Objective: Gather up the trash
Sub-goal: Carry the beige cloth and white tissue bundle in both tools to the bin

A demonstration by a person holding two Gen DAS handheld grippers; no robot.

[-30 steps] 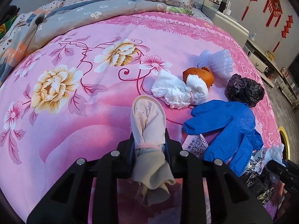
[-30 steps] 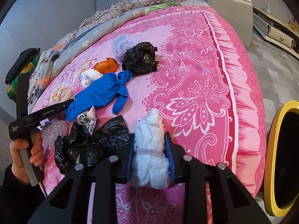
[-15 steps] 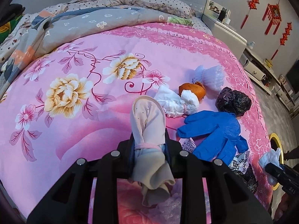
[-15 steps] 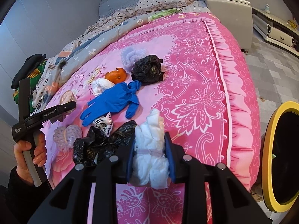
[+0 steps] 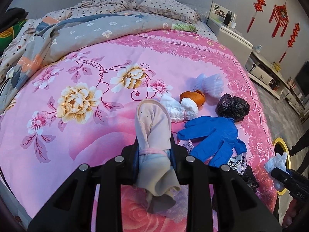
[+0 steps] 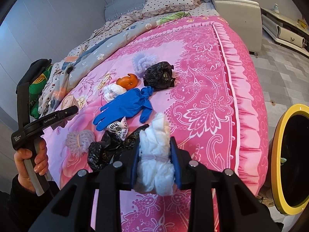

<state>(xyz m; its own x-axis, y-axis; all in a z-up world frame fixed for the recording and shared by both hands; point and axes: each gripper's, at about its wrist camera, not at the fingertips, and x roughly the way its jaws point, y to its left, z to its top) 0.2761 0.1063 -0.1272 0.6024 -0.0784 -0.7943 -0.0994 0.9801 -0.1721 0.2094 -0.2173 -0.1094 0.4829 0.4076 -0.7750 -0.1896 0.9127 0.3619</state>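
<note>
My left gripper (image 5: 153,147) is shut on a beige cloth bundle (image 5: 154,133) tied with a pink band, held above the pink bedspread (image 5: 81,135). My right gripper (image 6: 154,154) is shut on a white crumpled wad (image 6: 155,152) tied with a band, held over the bed's near edge. On the bed lie a blue glove (image 6: 125,106), an orange peel (image 6: 128,81), a white wad (image 6: 112,91), a black bag ball (image 6: 159,76), a loose black bag (image 6: 110,148), a printed wrapper (image 6: 118,127) and two pale foam nets (image 6: 80,141). A yellow-rimmed bin (image 6: 289,158) stands on the floor to the right.
A grey quilt (image 5: 77,36) and pillows (image 5: 166,9) lie at the bed's head. A white nightstand (image 6: 237,17) and a low cabinet (image 6: 285,32) stand along the right wall. Grey tiled floor (image 6: 280,71) runs beside the bed.
Both grippers have pulled back and up from the bed with their bundles still held. More of the bed and the yellow bin shows now.
</note>
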